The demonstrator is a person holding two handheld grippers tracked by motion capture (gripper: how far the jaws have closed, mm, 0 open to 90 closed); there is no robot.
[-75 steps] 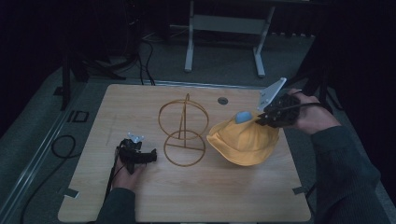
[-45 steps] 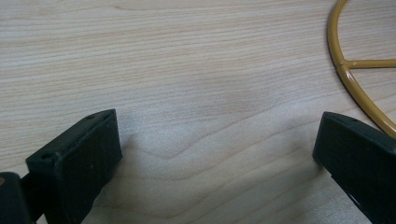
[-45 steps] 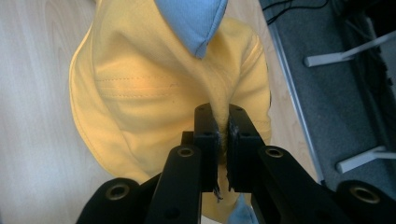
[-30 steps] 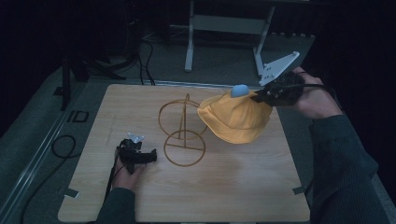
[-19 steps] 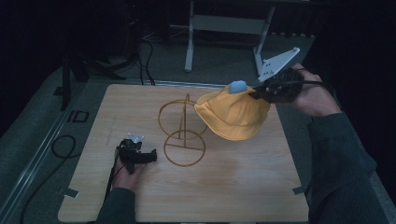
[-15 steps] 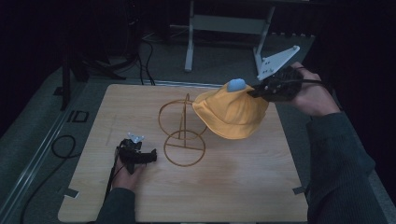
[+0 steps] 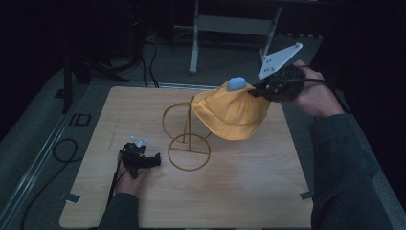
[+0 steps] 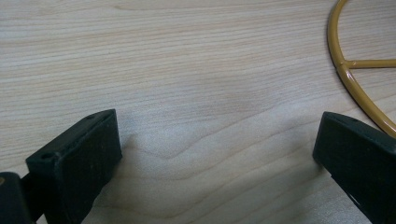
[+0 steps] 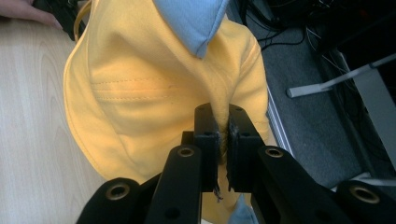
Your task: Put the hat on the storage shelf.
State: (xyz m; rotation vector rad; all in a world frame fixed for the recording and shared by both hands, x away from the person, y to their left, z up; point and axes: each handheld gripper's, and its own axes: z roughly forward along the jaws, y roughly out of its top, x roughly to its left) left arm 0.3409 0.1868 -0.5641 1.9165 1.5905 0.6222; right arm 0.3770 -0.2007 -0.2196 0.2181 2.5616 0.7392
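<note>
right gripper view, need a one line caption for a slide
Right gripper shut on a pinched fold of the yellow hat, its blue patch on top, held above the wooden table.

The high view looks forward and down from above the person's side, taking in the whole desk [image 7: 239, 191]. The left gripper view sits very close to the wood, facing between its spread fingers [image 8: 79, 158] toward the wire stand [image 8: 348, 70] base ring just beyond the far fingertip. The right gripper view looks along its closed fingers [image 9: 208, 135] into the yellow hat [image 9: 140, 93]. All three share the desk.
</note>
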